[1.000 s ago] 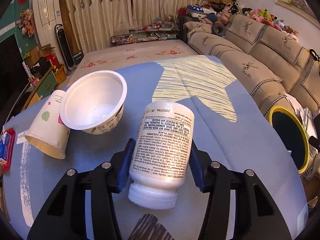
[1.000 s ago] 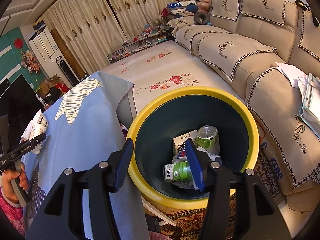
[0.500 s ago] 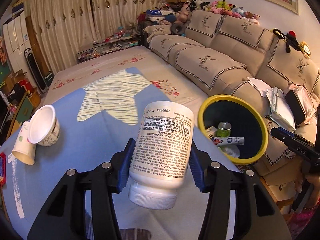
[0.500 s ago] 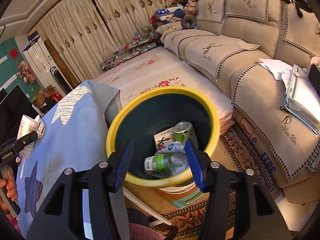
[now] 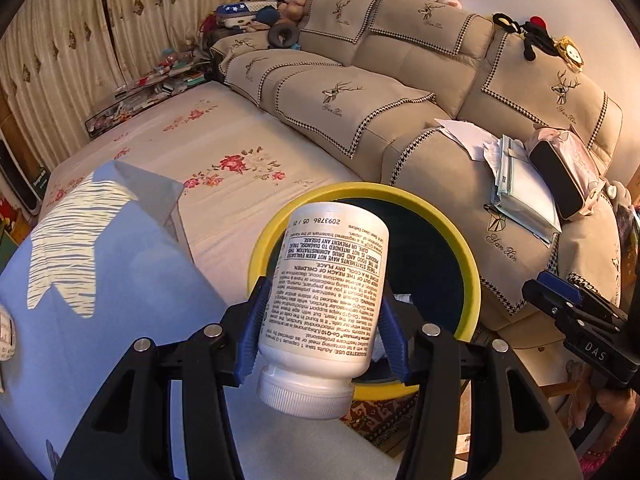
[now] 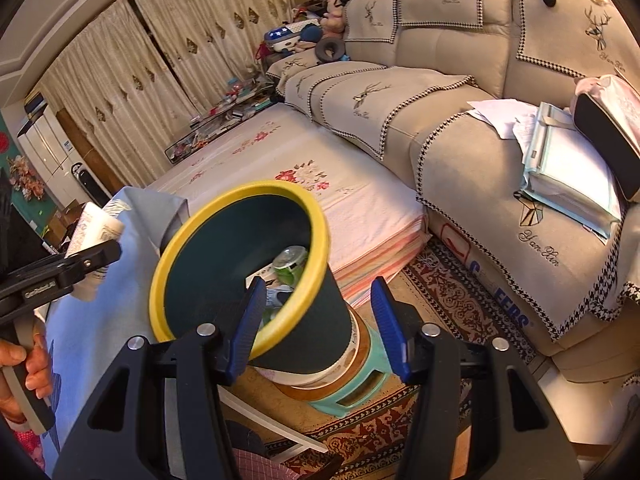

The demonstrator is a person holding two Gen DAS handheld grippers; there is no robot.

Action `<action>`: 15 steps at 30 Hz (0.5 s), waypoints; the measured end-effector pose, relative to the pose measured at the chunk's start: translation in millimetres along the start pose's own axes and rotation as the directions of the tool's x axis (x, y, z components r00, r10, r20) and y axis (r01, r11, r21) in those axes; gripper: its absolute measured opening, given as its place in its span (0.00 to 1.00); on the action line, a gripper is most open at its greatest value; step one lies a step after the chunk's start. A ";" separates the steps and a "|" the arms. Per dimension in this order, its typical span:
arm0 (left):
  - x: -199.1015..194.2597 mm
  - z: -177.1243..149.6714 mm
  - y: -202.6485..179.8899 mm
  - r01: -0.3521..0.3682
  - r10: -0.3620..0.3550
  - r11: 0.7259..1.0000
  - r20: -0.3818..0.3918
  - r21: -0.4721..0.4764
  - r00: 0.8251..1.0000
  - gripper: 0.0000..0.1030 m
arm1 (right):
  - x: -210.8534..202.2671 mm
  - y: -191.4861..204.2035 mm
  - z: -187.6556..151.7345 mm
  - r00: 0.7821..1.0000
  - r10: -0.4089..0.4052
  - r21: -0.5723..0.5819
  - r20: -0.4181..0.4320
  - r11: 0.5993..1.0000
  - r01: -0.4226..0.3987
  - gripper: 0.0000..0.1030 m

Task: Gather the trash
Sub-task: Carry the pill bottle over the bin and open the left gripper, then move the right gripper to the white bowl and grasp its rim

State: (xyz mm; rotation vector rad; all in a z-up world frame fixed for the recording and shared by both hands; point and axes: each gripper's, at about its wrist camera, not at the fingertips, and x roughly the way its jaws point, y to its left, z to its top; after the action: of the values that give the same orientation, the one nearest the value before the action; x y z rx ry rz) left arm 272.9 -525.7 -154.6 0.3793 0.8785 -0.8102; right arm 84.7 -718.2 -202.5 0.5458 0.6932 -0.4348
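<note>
My left gripper point(image 5: 322, 332) is shut on a white pill bottle point(image 5: 324, 300), cap toward the camera, held in the air over the near rim of the yellow-rimmed dark bin point(image 5: 468, 264). The bottle point(image 6: 94, 240) also shows at the left of the right wrist view, clamped in the left gripper. My right gripper point(image 6: 318, 328) is open and empty, low beside the bin point(image 6: 240, 264), which stands on a teal stool point(image 6: 360, 388). Cans and wrappers point(image 6: 290, 262) lie inside the bin. The right gripper's body point(image 5: 580, 332) shows at the right of the left wrist view.
The blue-clothed table point(image 5: 100, 280) lies left of the bin. A beige sofa point(image 5: 400, 92) with papers and a pouch point(image 5: 560, 168) runs along the right. A floral-covered low platform point(image 5: 224, 160) lies behind the bin. A patterned rug point(image 6: 460, 300) covers the floor.
My left gripper has carried the pill bottle rightward off the table to over the bin. My right gripper has drawn back and down from the bin's opening to its side.
</note>
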 end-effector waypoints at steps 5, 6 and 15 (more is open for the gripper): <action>33.5 12.5 -12.7 0.009 -0.009 1.000 -0.039 0.007 0.999 0.50 | 5.5 -11.2 -1.8 1.000 -0.002 0.023 -0.013 1.000 0.003 0.50; 38.2 14.0 -14.3 0.006 -0.006 1.000 -0.043 0.003 0.999 0.51 | 5.9 -11.8 -2.1 1.000 -0.002 0.028 -0.014 1.000 0.003 0.50; -2.9 15.5 -3.0 0.001 0.003 0.999 0.086 -0.041 0.996 0.84 | 6.2 -10.4 -3.1 1.000 0.009 0.024 -0.018 1.000 -0.009 0.51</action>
State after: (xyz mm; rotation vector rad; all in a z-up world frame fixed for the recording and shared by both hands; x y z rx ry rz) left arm 277.8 -535.5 -143.0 0.3065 0.8133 -0.8005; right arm 81.9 -725.6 -212.1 0.5753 0.7036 -0.4306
